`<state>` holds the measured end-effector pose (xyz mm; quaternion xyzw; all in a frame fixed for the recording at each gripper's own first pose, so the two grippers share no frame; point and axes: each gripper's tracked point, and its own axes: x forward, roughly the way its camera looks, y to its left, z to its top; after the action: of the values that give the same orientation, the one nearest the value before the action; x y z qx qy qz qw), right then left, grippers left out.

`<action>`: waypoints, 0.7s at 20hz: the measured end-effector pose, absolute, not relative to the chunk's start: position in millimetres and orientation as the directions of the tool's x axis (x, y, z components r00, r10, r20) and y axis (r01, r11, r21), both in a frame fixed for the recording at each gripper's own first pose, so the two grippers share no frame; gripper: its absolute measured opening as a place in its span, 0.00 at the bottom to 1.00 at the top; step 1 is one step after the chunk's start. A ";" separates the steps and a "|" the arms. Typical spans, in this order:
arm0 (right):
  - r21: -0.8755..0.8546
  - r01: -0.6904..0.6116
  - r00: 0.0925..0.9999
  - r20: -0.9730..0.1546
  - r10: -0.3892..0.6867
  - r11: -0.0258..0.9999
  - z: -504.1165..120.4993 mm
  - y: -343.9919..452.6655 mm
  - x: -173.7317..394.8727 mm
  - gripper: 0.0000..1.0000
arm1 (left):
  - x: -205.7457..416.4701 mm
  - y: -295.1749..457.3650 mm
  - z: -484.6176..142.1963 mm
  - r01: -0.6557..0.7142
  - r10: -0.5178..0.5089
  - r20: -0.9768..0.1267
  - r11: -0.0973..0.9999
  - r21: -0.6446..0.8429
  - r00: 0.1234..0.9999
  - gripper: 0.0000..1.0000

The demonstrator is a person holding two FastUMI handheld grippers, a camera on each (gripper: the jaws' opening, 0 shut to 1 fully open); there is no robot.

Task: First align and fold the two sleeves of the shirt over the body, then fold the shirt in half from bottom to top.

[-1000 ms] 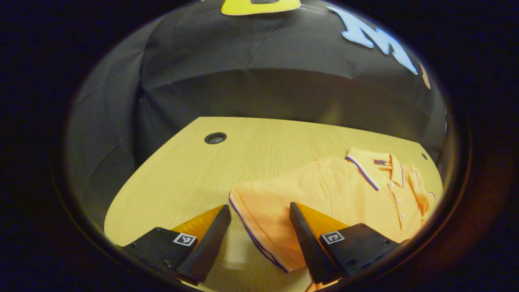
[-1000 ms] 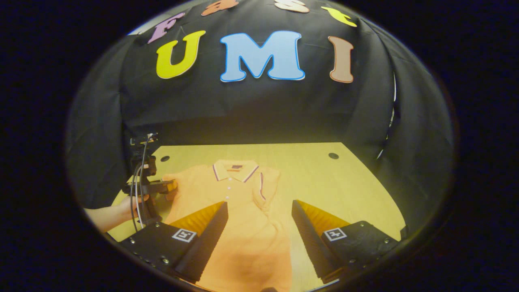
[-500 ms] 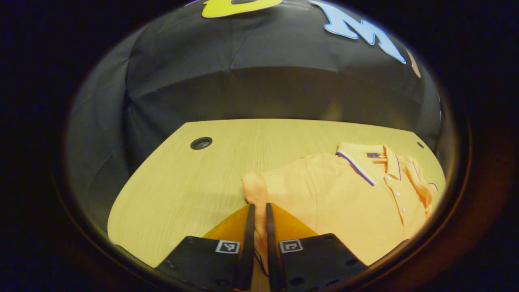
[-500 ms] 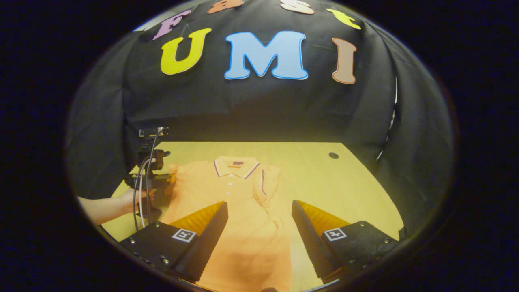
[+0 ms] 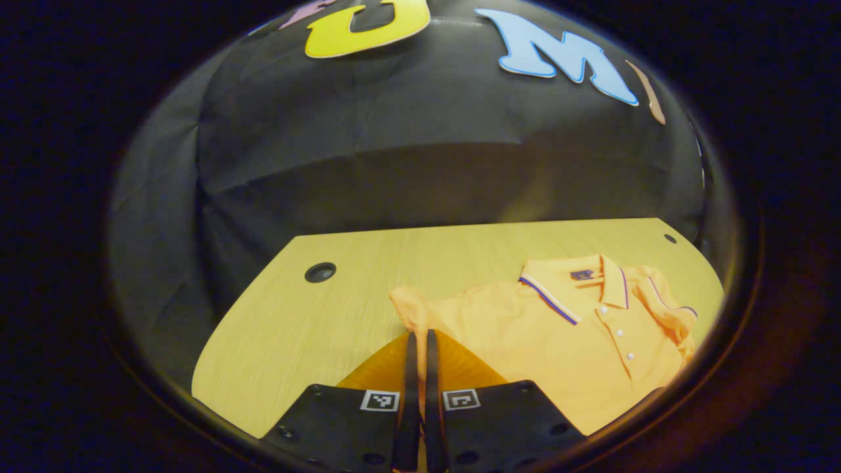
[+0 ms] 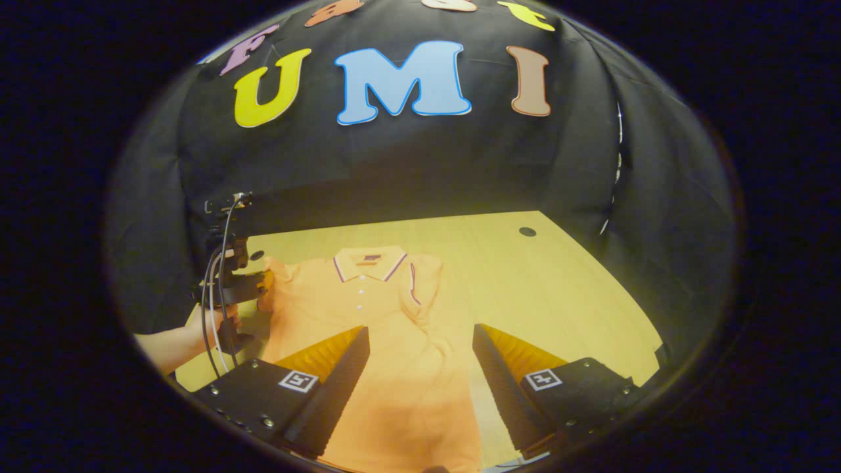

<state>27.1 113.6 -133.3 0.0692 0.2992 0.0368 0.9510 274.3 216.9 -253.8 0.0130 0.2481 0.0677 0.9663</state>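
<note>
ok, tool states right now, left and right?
Left tool: shut on the shirt's sleeve.
Right tool: open, holding nothing, over the shirt.

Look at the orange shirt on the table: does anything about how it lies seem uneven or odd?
Yes. The shirt lies lopsided: one sleeve is already folded over the body, while the other sleeve is bunched up, pinched in the left gripper. The right gripper is open above the lower body.
</note>
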 end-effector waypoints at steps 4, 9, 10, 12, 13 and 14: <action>0.149 -0.014 0.821 -0.563 0.097 0.989 -135.2 117.6 26.6 0.98 | 277.3 185.6 -250.4 -0.048 0.077 -0.483 0.996 0.073 0.872 0.10; 0.166 0.011 0.816 -0.571 0.088 0.986 -143.2 124.7 21.4 0.98 | 280.4 158.1 -254.6 0.026 0.025 -0.499 0.995 0.094 0.866 0.10; 0.167 0.013 0.814 -0.574 0.087 0.986 -144.1 124.7 20.2 0.98 | 280.4 154.8 -256.6 0.034 0.021 -0.507 0.995 0.099 0.862 0.10; 0.169 0.015 0.814 -0.574 0.086 0.986 -145.6 124.7 18.2 0.98 | 280.9 146.5 -260.0 0.055 0.005 -0.517 0.993 0.101 0.856 0.12; 0.167 0.014 0.816 -0.572 0.085 0.986 -146.3 123.7 18.6 0.98 | 280.8 143.4 -260.2 0.062 0.001 -0.517 0.993 0.105 0.856 0.14; 0.168 0.010 0.816 -0.571 0.089 0.986 -146.4 123.2 18.6 0.98 | 280.1 142.8 -262.1 0.070 -0.001 -0.520 0.991 0.113 0.854 0.16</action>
<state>18.6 123.2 -146.4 0.0815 0.3023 0.0209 0.9495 280.1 142.8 -262.1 0.0640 0.2695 -0.0186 0.9607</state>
